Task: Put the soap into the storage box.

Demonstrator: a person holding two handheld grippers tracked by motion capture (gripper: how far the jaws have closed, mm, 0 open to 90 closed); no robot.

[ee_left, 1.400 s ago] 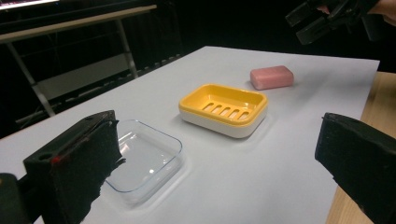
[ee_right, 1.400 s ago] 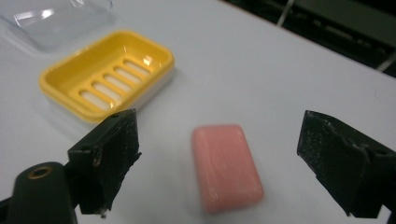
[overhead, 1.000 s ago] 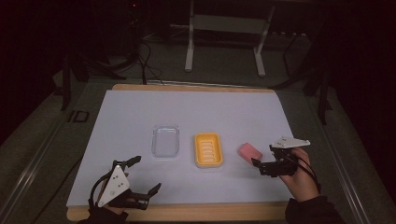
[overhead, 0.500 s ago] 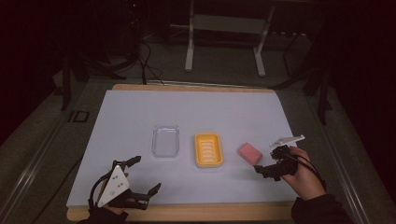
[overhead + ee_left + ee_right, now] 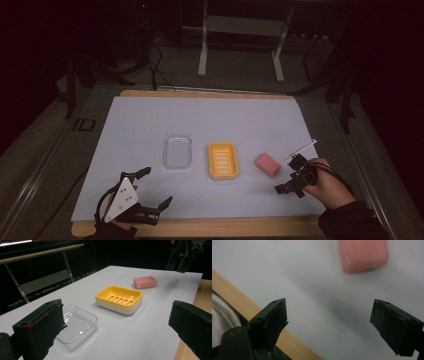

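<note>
1. Pink rectangular bar of soap (image 5: 267, 164) lies flat on the white sheet that covers the table (image 5: 150, 120), right of centre and toward the near edge.
2. It sits just right of the yellow plastic soap dish with a slotted floor (image 5: 223, 160), apart from it, with bare sheet between them.
3. Left of the yellow dish stands a clear plastic tray (image 5: 177, 151), also apart from its neighbour; the three form a row across the sheet.
4. The right gripper (image 5: 290, 176), held in the person's right hand (image 5: 327, 182), is near the soap on its right and near side, not touching it.
5. In the right gripper view the right gripper (image 5: 329, 320) has its jaws spread wide, though they have just been narrowing slightly; nothing lies between them and the soap (image 5: 363, 255) is beyond their tips.
6. The left gripper (image 5: 152, 187) rests at the near left of the sheet, well apart from the soap, jaws wide apart and empty.
7. The light wooden edge of the table (image 5: 210, 227) shows along the near side.
</note>
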